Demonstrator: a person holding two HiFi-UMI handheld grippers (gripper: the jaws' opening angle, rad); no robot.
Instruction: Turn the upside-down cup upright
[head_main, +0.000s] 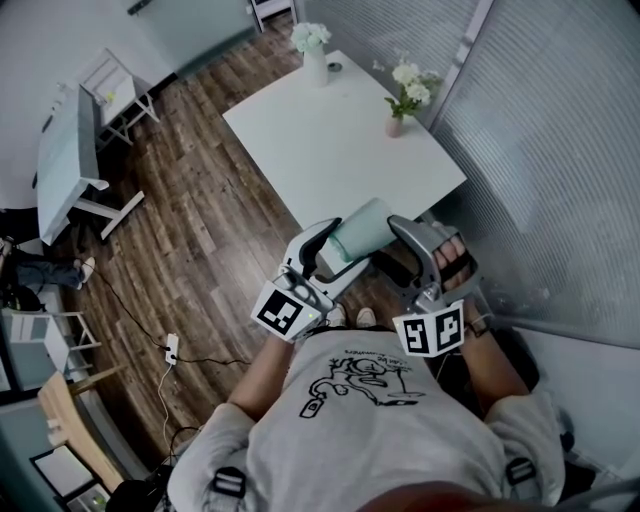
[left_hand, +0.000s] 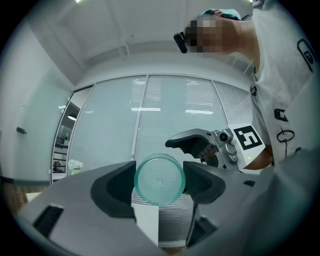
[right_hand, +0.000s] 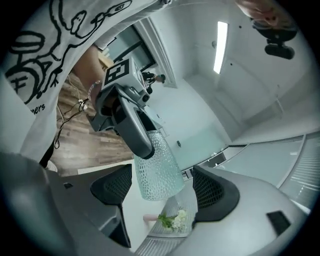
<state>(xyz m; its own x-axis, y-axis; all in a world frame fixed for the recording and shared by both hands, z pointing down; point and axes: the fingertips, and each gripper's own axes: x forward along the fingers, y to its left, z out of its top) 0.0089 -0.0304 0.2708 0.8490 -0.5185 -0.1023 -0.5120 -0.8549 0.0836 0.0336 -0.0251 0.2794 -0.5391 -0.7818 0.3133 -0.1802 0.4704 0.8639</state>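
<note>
A pale green, dimpled glass cup (head_main: 362, 230) lies on its side in the air above the near edge of the white table (head_main: 340, 150). My left gripper (head_main: 335, 250) is shut on it. In the left gripper view the cup (left_hand: 160, 179) shows end on, with a pad pressed against each side. My right gripper (head_main: 400, 250) is open just right of the cup. In the right gripper view the cup (right_hand: 157, 170) hangs between the spread pads with a gap on the right side, and a left gripper finger (right_hand: 127, 122) lies along its top.
Two vases of white flowers (head_main: 313, 50) (head_main: 405, 95) stand at the table's far side. A slatted blind wall (head_main: 540, 150) runs along the right. A pale desk (head_main: 65, 160) and a power strip (head_main: 172, 347) with its cable occupy the wood floor at left.
</note>
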